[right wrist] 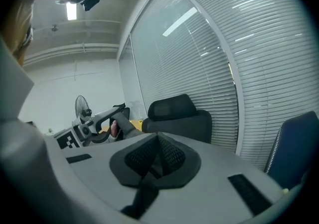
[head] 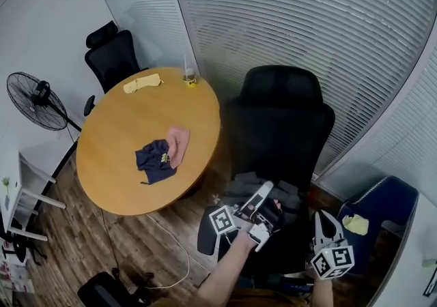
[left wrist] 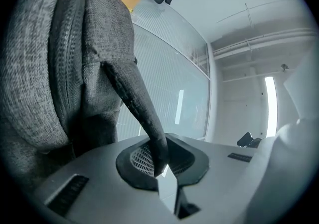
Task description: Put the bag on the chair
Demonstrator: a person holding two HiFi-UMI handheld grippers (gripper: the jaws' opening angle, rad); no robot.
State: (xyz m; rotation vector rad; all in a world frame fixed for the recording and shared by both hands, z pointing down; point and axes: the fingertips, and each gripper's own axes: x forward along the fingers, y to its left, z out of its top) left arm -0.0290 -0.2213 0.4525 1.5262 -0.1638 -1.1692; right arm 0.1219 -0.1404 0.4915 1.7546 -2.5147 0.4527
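Grey bag (head: 287, 198), soft slumping fabric and probably light, hangs low at the black chair (head: 280, 121) seat, slung between left gripper (head: 265, 193) and right gripper (head: 321, 218), each clamped tight on a dark strap (left wrist: 134, 103), the sensible hold.

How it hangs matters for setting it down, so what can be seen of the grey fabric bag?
The grey woven-fabric bag looks soft and slumped, with a zip seam down its side. A dark strap runs from it into the shut left gripper; the right gripper pinches dark strap too. It hangs before the black office chair; seat contact cannot be told.
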